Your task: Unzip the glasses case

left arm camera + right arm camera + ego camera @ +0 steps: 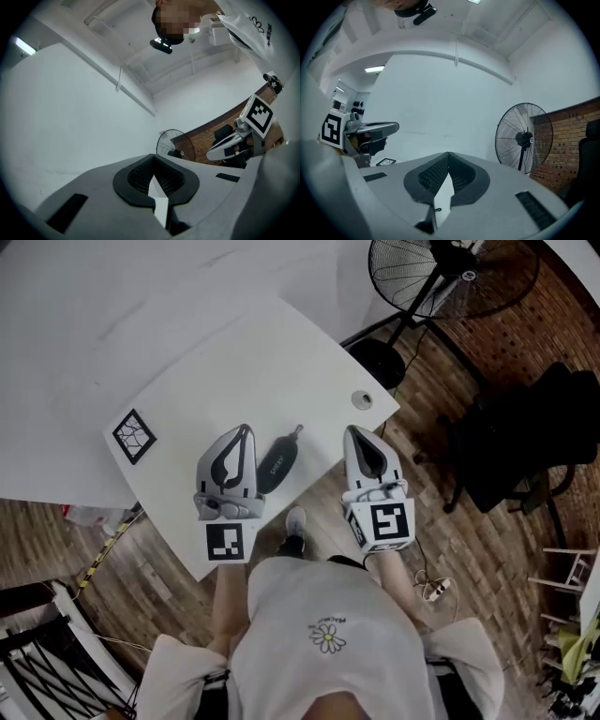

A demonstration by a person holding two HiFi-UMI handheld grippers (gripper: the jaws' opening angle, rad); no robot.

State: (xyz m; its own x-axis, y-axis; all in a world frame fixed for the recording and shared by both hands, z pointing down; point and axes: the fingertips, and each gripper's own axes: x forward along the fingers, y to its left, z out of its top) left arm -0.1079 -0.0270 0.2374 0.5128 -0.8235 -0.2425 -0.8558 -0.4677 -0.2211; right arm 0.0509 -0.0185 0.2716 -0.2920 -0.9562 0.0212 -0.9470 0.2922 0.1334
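Note:
A dark oval glasses case [277, 463] lies on the white table [234, 371] near its front edge, its zip pull at the far end. My left gripper [247, 428] hovers just left of the case, shut and holding nothing. My right gripper [351, 431] is to the case's right, near the table's right corner, also shut and holding nothing. In the left gripper view the jaws [153, 156] meet at the tips and the right gripper [236, 138] shows at the right. In the right gripper view the jaws [448, 153] are together; the left gripper [370, 129] shows at the left. The case is hidden in both gripper views.
A square black-and-white marker [134, 435] lies on the table's left corner, and a round hole [362, 399] sits near the right corner. A standing fan [441, 277] and a dark chair [525, 442] stand on the wooden floor to the right.

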